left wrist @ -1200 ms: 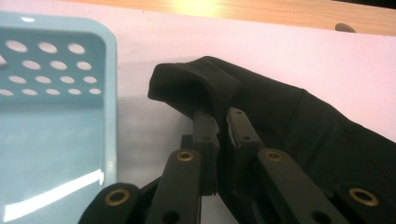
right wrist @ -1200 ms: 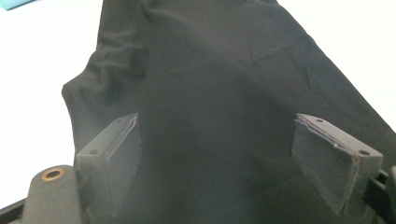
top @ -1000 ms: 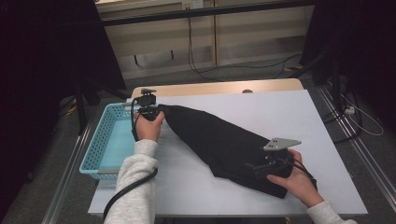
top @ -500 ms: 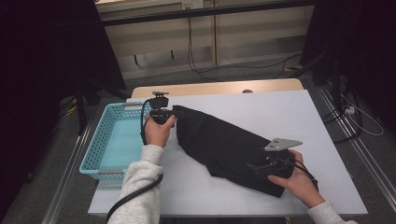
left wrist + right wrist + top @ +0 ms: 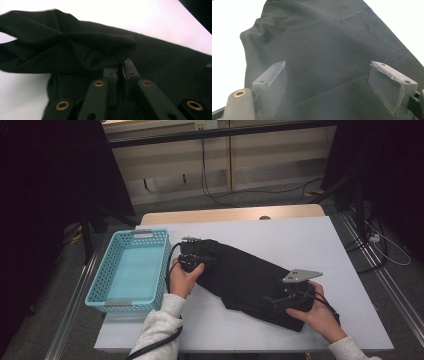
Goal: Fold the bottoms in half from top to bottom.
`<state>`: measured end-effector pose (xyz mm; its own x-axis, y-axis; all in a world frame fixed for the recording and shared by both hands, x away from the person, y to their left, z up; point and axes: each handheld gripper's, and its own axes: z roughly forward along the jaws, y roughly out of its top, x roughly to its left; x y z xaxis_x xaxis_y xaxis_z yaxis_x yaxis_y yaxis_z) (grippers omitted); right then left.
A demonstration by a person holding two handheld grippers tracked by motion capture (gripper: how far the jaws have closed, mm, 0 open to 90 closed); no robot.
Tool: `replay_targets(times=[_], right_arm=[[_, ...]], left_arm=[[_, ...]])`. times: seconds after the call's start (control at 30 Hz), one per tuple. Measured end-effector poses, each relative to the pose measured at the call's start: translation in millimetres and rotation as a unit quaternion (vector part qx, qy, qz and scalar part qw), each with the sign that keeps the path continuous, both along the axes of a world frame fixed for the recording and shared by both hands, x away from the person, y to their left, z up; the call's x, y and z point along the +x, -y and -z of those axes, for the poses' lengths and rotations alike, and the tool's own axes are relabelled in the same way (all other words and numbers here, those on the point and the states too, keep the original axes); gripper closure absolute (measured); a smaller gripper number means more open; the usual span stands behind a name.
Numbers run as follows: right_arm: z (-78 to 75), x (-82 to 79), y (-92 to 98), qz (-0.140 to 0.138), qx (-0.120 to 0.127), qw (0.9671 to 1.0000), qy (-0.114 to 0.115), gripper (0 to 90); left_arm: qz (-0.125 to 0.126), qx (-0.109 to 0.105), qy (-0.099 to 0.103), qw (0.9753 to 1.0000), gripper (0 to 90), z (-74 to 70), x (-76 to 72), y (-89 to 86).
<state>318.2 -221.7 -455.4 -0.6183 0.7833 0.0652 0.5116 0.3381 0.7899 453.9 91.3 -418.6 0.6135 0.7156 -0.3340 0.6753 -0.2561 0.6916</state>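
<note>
**On the white table: left gripper drags garment edge inward**

On the table (image 5: 320, 245) lies a black garment (image 5: 250, 277), spread diagonally from centre toward the near right corner. Since a second ago the left gripper (image 5: 192, 251) has moved right, away from the blue basket (image 5: 131, 270), folding the cloth's upper end over itself; its jaws stay clenched on a fold of the garment (image 5: 100, 50). Right gripper (image 5: 286, 301) unchanged at the lower end, jaws spread wide over the fabric (image 5: 329, 57), gripping nothing. Left hand (image 5: 185, 279) palm-in, forearm angled up from the near edge.
</note>
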Motion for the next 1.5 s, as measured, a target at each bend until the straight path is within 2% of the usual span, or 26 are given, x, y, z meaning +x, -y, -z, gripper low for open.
replay_targets(times=[0.07, 0.2, 0.3, 0.43, 0.6, 0.63, 0.73, 0.8, 0.93, 1.03, 1.07, 1.1, 1.27, 1.5], right_arm=[[0.3, 0.3, -1.0, 0.0, 0.0, 1.0, -0.002, 16.1], [0.2, 0.4, -3.1, -0.002, 0.0, 1.0, -0.001, 16.1], [1.6, 0.8, -1.8, -0.001, -0.002, 1.0, -0.003, 16.1], [3.6, 1.2, -0.9, 0.001, -0.002, 1.0, -0.006, 16.0], [3.4, 1.0, -1.4, 0.001, -0.003, 1.0, -0.005, 16.1], [3.5, 0.9, -1.4, 0.001, -0.003, 1.0, -0.006, 16.1], [5.6, 1.4, -0.5, 0.002, -0.005, 0.9999, -0.009, 16.1], [7.3, 1.6, 0.4, 0.005, -0.006, 0.9999, -0.011, 16.1], [9.1, 2.2, 3.4, 0.009, -0.006, 0.9998, -0.014, 16.0], [8.0, 2.5, 6.7, 0.016, -0.003, 0.9998, -0.013, 16.1], [7.3, 2.7, 8.3, 0.018, -0.002, 0.9998, -0.011, 16.1], [7.0, 2.8, 9.1, 0.019, -0.002, 0.9998, -0.011, 16.1], [6.9, 3.3, 13.3, 0.027, -0.002, 0.9996, -0.011, 16.1], [7.0, 4.4, 14.1, 0.028, -0.003, 0.9995, -0.011, 16.1]], left_arm=[[0.011, -0.002, -0.006, 0.9999, 83.9, 4.6, -1.4, 3.1], [0.02, -0.005, 0.001, 0.9998, 83.9, 6.6, -5.5, 5.9], [0.025, -0.007, 0.014, 0.9996, 83.9, 3.6, -8.0, 6.6], [0.033, -0.022, 0.027, 0.9989, 83.9, -2.1, -10.4, 8.2], [0.049, -0.032, 0.036, 0.9977, 83.9, -8.8, -12.8, 14.2], [0.051, -0.038, 0.034, 0.9974, 83.9, -8.7, -13.7, 16.6], [0.067, -0.037, 0.033, 0.9965, 83.9, -6.4, -16.8, 25.7], [0.078, -0.03, 0.032, 0.9959, 83.9, -3.4, -19.5, 32.7], [0.107, -0.014, 0.013, 0.9941, 83.8, 11.6, -25.2, 48.3], [0.129, 0.002, 0.0, 0.9917, 83.7, 22.3, -30.8, 58.4], [0.124, 0.008, 0.004, 0.9922, 83.6, 23.1, -32.4, 60.2], [0.132, 0.006, 0.001, 0.9913, 83.6, 23.6, -32.5, 60.3], [0.137, 0.016, 0.0, 0.9904, 83.1, 26.2, -35.6, 61.1], [0.131, 0.014, 0.005, 0.9913, 83.0, 25.2, -35.6, 59.2]])
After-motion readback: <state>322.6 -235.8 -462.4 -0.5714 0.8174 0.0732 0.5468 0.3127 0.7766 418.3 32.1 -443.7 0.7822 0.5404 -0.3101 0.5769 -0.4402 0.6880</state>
